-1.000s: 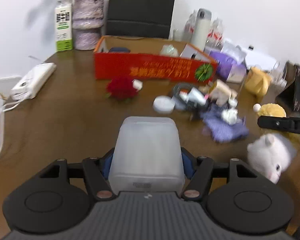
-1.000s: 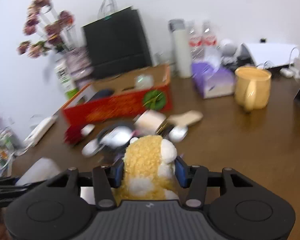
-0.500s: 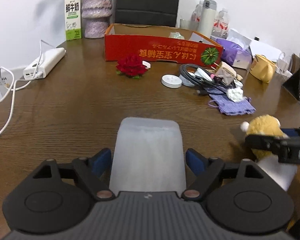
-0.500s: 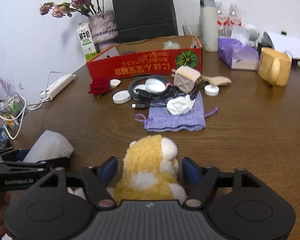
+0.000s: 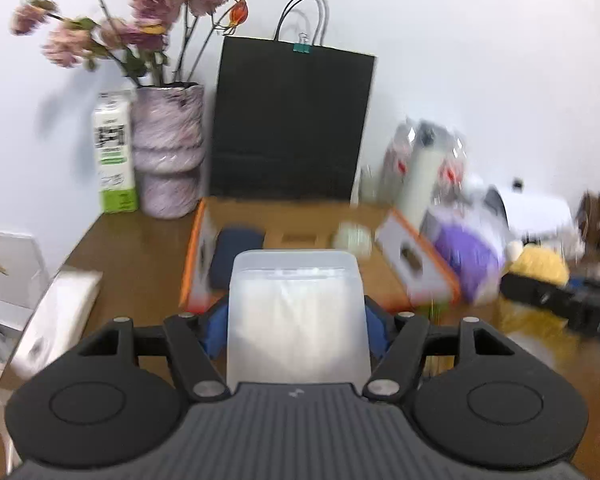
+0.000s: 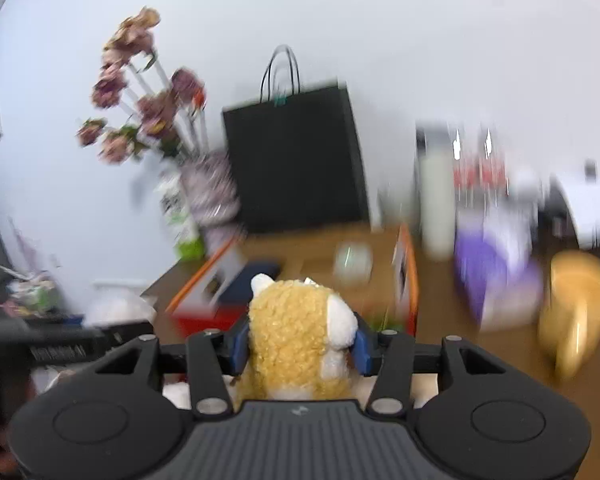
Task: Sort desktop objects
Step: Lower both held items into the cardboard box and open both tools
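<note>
My left gripper (image 5: 296, 330) is shut on a translucent white plastic box (image 5: 298, 312) and holds it in the air in front of the open red cardboard box (image 5: 296, 236). My right gripper (image 6: 298, 346) is shut on a yellow and white plush toy (image 6: 300, 332), also raised toward the red cardboard box (image 6: 308, 264). The right gripper with the plush toy (image 5: 540, 266) shows at the right of the left wrist view. Inside the cardboard box lie a dark blue pouch (image 5: 236, 252) and a pale round object (image 5: 354, 240).
Behind the cardboard box stand a black paper bag (image 5: 292, 120), a vase of dried flowers (image 5: 168, 152) and a milk carton (image 5: 114, 152). A white flask (image 5: 418, 184), a purple tissue pack (image 5: 466, 260) and a yellow mug (image 6: 576, 308) are at the right. A white power strip (image 5: 56, 312) lies left.
Both grippers closed on their objects, lifted them off the table and moved forward, up to the red cardboard box. The loose items on the table have dropped out of view.
</note>
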A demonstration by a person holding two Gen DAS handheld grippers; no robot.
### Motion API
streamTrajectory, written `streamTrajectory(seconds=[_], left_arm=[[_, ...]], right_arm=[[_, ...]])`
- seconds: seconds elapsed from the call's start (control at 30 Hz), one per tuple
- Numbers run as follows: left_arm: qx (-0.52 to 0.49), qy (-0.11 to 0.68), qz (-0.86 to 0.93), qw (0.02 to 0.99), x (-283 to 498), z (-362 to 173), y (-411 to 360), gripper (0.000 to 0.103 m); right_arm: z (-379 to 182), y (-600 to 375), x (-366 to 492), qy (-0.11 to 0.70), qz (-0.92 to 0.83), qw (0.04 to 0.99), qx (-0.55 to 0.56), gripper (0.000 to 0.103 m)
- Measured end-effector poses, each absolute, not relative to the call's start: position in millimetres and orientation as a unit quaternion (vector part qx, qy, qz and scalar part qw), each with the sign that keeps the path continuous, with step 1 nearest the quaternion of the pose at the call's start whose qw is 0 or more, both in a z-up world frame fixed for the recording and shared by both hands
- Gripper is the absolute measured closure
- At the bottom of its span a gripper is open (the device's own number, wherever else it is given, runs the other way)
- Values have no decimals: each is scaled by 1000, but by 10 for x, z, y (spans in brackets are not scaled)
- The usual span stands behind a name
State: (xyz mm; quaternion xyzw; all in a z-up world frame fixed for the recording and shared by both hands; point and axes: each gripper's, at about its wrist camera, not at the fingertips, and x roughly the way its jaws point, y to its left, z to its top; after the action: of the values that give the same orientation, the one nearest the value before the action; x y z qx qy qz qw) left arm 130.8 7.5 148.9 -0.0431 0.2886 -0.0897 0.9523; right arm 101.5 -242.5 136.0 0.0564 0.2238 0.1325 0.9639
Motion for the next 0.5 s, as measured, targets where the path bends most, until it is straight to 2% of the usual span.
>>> streamTrajectory(seconds=[0.07, 0.2, 0.33, 0.4, 0.5], left_arm=[[-31, 313, -77, 946, 1924, 1500, 4, 35], [-12, 386, 4, 922, 2771, 1107, 5, 36], [-22, 404, -8, 915, 3059, 867, 140, 36], [16, 407, -8, 913, 3058, 835, 80, 36], [56, 454, -18, 889, 3161, 652, -1, 36]], right_arm=[[1429, -2398, 1600, 238, 114, 964, 45, 55], [1264, -2437, 2590, 298, 75, 948, 78, 55], [933, -2354, 3020, 333, 48, 940, 61, 55], [731, -2291, 3176, 364, 39, 929, 46, 55], [495, -2236, 3246, 396, 17, 918, 19, 50]])
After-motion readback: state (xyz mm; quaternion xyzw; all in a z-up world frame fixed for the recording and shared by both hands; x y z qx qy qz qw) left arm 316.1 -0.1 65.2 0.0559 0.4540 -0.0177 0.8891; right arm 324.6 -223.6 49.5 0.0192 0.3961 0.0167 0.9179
